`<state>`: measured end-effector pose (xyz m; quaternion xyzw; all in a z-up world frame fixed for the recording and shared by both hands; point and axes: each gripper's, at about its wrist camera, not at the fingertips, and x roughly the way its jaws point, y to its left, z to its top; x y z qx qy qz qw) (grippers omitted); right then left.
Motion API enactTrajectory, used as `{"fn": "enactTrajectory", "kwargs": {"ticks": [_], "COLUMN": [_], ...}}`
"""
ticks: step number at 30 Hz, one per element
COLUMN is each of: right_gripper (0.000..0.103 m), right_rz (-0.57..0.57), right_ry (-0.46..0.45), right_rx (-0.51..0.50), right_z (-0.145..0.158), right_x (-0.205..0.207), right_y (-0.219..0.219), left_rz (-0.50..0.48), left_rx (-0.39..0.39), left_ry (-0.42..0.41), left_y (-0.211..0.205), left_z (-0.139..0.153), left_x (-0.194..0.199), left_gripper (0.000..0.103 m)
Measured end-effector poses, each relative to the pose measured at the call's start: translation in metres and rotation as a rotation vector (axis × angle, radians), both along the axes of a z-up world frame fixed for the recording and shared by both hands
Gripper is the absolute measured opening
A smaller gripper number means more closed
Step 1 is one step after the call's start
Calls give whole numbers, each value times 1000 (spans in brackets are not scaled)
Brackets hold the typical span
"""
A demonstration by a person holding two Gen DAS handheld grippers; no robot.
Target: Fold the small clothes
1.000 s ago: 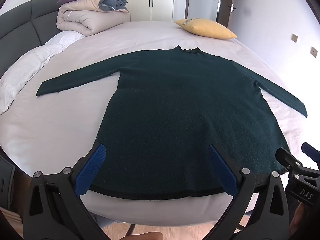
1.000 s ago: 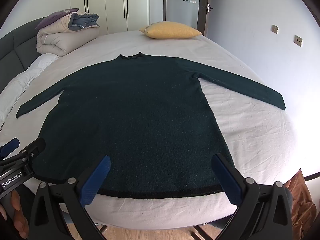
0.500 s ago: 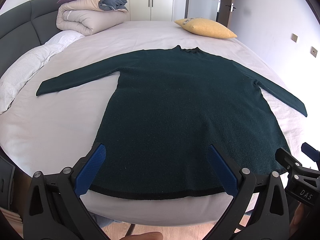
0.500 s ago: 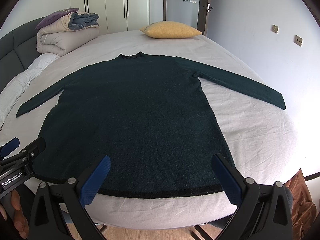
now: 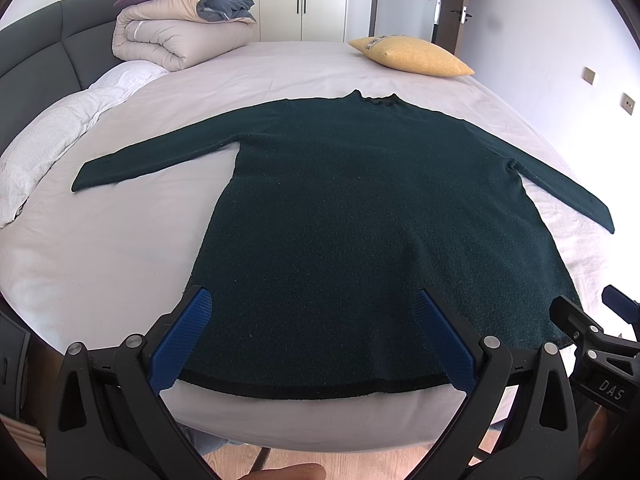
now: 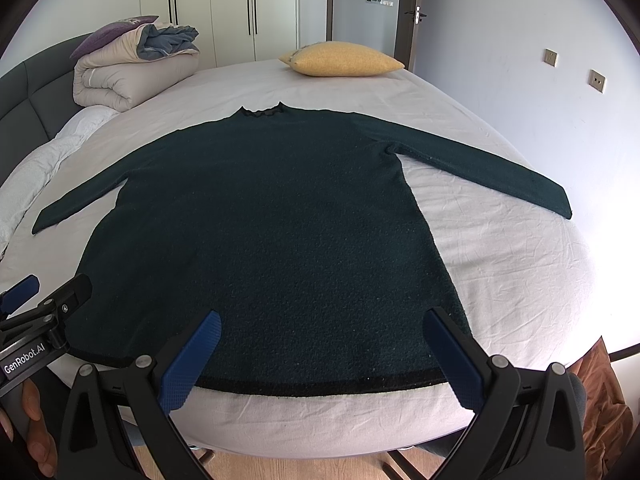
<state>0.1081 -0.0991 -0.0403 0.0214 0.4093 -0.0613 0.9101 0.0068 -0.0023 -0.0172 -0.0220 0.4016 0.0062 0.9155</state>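
A dark green long-sleeved sweater (image 5: 360, 216) lies flat on the bed, both sleeves spread out, collar far, black hem near; it also shows in the right wrist view (image 6: 272, 224). My left gripper (image 5: 314, 300) is open and empty, held above the hem's left part. My right gripper (image 6: 324, 320) is open and empty, held above the hem's right part. The right gripper shows at the right edge of the left wrist view (image 5: 592, 332), and the left gripper at the left edge of the right wrist view (image 6: 44, 300).
The bed (image 5: 100, 264) has a white sheet and a grey headboard (image 5: 32, 80) on the left. A folded duvet stack (image 5: 176, 36) and a yellow pillow (image 5: 412, 56) lie at the far end. A white quilt (image 5: 52, 136) lies at the left. The wall (image 6: 520, 40) is on the right.
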Motion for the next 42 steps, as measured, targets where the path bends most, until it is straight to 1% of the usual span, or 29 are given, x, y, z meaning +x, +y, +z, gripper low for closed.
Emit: {"fn": "enactTrajectory", "kwargs": {"ticks": [14,15,22,25,27,30,32,34,35,37,38,39,40,42], "right_gripper": [103,103,103,103,103,103,103,103,103,103,103,103,103,103], "right_rz": [1,2,12,23,14,-57,-119,-193,-237,-322,-378,-423,-461,-535], "right_ry": [6,8,26,37,19,-18,-56,-82,-98,-126,-140,-149,-165,-171], "right_rx": [1,2,22,53,105,193,276,351,412,547,631,691,749,860], "right_z": [2,-3,-10,-9,-3,10,19,24,26,23,18,14,7,-11], "right_x": [1,2,10,16,19,26,32,37,41,45,48,57,59,65], "right_y": [1,0,-3,-15,-35,-83,-128,-176,-208,-263,-296,-319,-341,-376], "left_rz": [0,1,6,-31,-60,-85,-103,-134,-158,-217,-219,-217,-220,-232], "left_rx": [-3,-4,-12,-17,-21,-26,-40,-69,-99,-199,-235,-248,-246,-236], "left_ry": [7,9,7,-3,-4,-14,-8,6,4,-14,-19,-20,5,82], "left_y": [-1,0,2,-2,-5,-13,-19,-25,-27,-31,-34,-36,-41,-51], "left_z": [-5,-7,-13,-9,-4,2,4,5,6,7,6,6,3,-7], "left_x": [-2,-3,-1,8,17,33,47,60,65,76,81,85,92,108], "left_gripper": [103,103,103,103,103,103,103,103,103,103,103,103,103,103]}}
